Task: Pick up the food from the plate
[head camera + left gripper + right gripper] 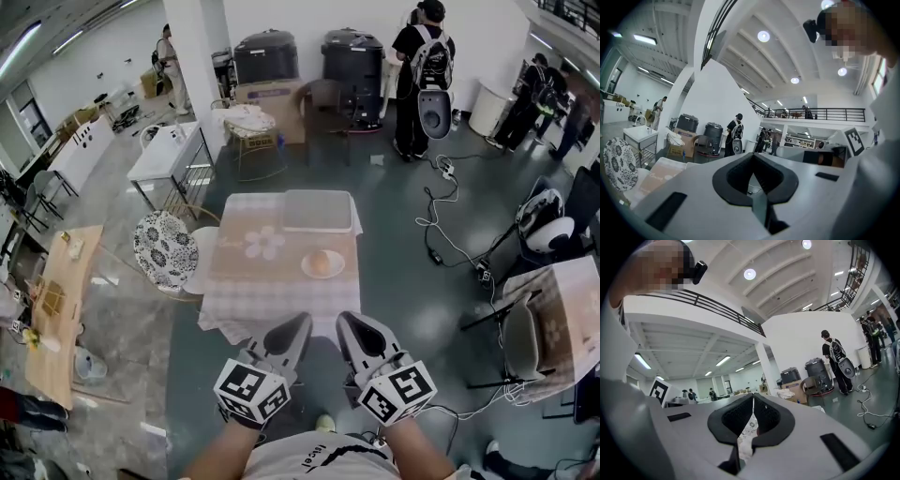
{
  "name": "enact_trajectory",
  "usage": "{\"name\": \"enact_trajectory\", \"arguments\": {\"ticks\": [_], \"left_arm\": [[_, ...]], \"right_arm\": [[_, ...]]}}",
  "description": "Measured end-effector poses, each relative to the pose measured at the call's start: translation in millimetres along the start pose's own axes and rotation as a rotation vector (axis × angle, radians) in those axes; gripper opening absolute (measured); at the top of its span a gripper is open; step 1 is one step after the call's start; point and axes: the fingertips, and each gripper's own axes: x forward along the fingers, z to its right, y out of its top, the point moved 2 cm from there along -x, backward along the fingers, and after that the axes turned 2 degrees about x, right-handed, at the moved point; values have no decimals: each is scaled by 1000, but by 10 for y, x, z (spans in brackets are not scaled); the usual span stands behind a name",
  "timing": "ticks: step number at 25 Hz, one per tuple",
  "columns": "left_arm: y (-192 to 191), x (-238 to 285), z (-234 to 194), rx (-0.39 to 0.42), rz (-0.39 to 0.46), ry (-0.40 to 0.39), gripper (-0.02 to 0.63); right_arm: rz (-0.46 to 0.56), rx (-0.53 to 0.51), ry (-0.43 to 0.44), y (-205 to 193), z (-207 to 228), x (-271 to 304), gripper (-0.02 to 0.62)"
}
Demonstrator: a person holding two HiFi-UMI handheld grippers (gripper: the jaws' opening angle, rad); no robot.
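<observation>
The left hand-held gripper (296,326) has its jaws pressed together with nothing between them. The right hand-held gripper (350,324) is likewise closed and empty. Both are held side by side just off the near edge of the cloth-covered tabletop (253,281). The food (320,263), a round tan piece, sits on a white plate (339,265) near the tabletop's right edge, well apart from both. A grey tray (317,210) lies at the far right corner. A patterned chair (164,248) stands beside the left edge.
</observation>
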Motion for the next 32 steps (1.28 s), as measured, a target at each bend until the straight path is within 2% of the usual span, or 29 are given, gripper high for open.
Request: {"name": "enact_trajectory", "arguments": {"ticks": [4, 10, 15, 20, 32], "left_arm": [[87, 259, -361, 23, 0, -27, 5], [74, 591, -957, 71, -48, -93, 5], [-48, 843, -1352, 71, -60, -118, 5], [-255, 1087, -1528, 75, -92, -146, 5], [-718, 1801, -1989, 35, -162, -113, 5]], "right_arm": [[-23, -4, -32, -24, 155, 432, 17], [-78, -10, -118, -186, 407, 1030, 17], [-107, -6, -212, -390, 677, 1321, 17], [-173, 8, -279, -663, 980, 1518, 17], [-266, 64, -308, -1225, 1786, 2120, 18]]}}
